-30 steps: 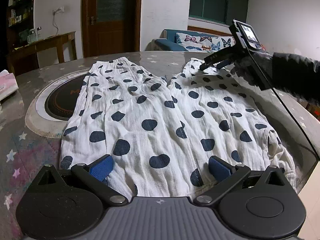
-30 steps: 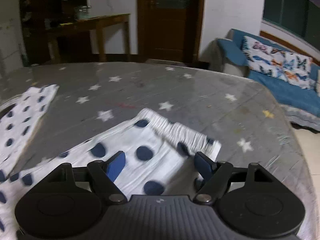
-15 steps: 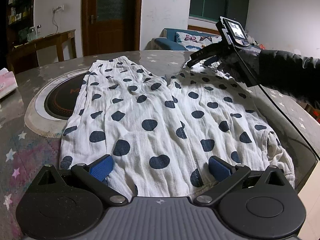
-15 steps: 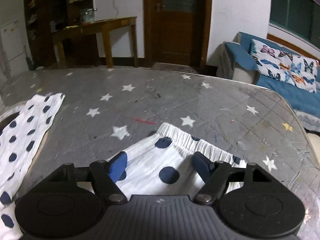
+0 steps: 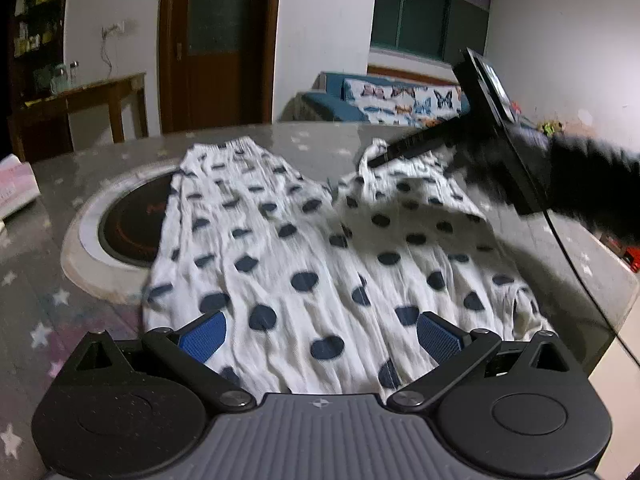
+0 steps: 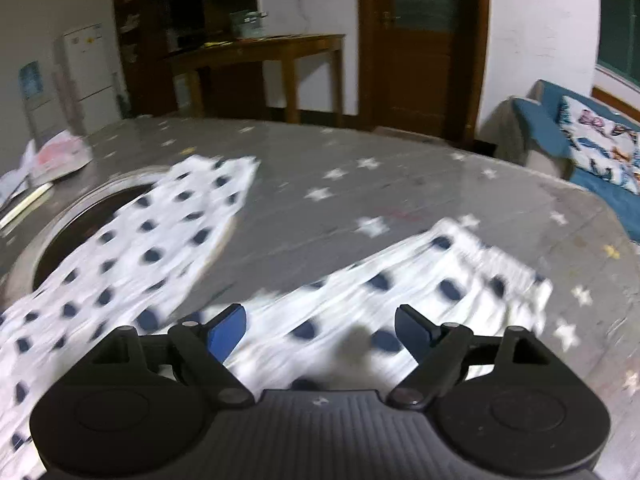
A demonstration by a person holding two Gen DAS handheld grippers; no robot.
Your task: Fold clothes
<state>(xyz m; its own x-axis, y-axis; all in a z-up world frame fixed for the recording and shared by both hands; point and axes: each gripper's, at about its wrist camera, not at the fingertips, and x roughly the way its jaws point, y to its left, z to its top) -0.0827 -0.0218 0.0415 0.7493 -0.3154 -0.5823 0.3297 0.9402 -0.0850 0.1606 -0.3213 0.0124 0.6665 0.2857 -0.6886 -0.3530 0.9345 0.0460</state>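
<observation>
A home living room: blue sofa [image 5: 340,92] (butterfly cushions), wooden door [image 6: 420,40], fridge [image 6: 86,76], star-patterned table [image 6: 400,184].

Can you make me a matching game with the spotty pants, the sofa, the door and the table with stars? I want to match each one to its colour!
Things:
1. spotty pants
2. sofa
3. door
4. table

Colours:
A. grey with little white stars
B. brown wood
C. white with dark blue dots
D. blue

Right pairs: 1-C, 2-D, 3-B, 4-A
</observation>
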